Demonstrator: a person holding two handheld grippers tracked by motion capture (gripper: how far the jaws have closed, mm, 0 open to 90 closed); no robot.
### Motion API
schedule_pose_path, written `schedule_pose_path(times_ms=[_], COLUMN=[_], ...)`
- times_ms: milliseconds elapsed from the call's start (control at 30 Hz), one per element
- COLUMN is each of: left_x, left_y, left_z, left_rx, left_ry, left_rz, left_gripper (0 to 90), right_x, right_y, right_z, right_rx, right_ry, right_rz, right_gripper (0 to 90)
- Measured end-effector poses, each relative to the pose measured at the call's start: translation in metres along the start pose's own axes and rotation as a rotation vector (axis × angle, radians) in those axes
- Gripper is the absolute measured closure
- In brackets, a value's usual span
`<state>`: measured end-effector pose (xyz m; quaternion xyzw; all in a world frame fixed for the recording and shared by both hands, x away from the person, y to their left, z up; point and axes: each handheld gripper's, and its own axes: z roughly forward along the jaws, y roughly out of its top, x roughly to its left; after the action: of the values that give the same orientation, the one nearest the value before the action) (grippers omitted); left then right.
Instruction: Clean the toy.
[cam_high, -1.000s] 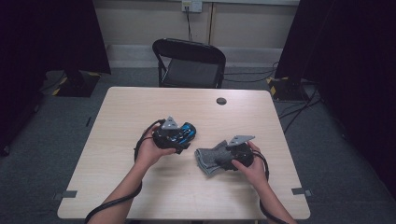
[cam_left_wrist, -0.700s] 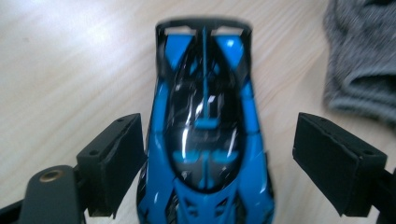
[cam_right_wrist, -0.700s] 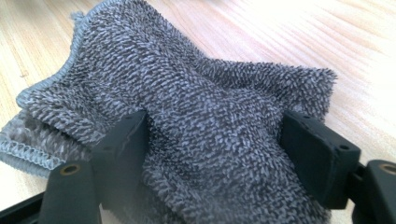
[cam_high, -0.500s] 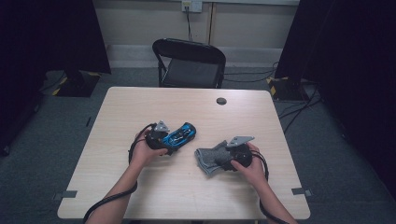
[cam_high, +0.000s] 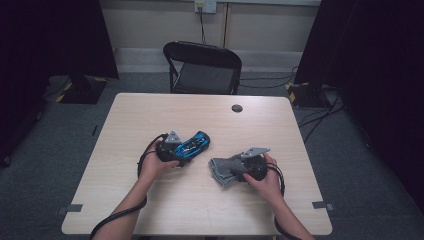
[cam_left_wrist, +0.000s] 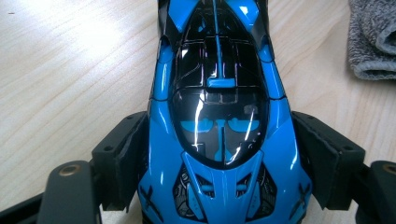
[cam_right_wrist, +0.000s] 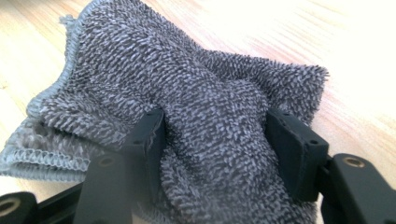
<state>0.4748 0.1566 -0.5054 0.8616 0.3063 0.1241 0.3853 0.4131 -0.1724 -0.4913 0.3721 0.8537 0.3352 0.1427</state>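
A blue and black toy car (cam_left_wrist: 219, 70) lies nose away between my left gripper's (cam_left_wrist: 223, 140) jaws, whose pads press on its two sides. Those jaws have just been closing on it. In the high view the car (cam_high: 196, 143) and left gripper (cam_high: 186, 150) sit low over the table's middle, left of centre. My right gripper (cam_right_wrist: 217, 135) has just been closing too, and it pinches a bunched fold of a grey terry cloth (cam_right_wrist: 187, 79). From above, the cloth (cam_high: 220, 169) lies on the table beside the right gripper (cam_high: 233, 171).
The light wooden table (cam_high: 150, 110) has a small black disc (cam_high: 237, 108) near its far edge. A black folding chair (cam_high: 205, 70) stands behind it. A corner of the cloth (cam_left_wrist: 373, 37) lies to the car's right. Cables trail from both grippers.
My left gripper has sunk toward the table with the car and shifted slightly left. The right hand has stayed in place on the cloth.
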Motion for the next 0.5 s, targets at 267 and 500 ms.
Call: schedule_pose_path(times_ms=[267, 500], left_x=[0.000, 0.000], left_y=[0.000, 0.000], left_z=[0.000, 0.000], left_rx=[0.000, 0.001], left_ry=[0.003, 0.003], left_rz=[0.005, 0.006], left_gripper=[23.9, 23.8], right_x=[0.000, -0.007], right_y=[0.001, 0.018], right_z=[-0.002, -0.003], right_rx=[-0.008, 0.043], right_ry=[-0.004, -0.006], right_rz=[0.035, 0.096], right_gripper=[64.9, 72.1])
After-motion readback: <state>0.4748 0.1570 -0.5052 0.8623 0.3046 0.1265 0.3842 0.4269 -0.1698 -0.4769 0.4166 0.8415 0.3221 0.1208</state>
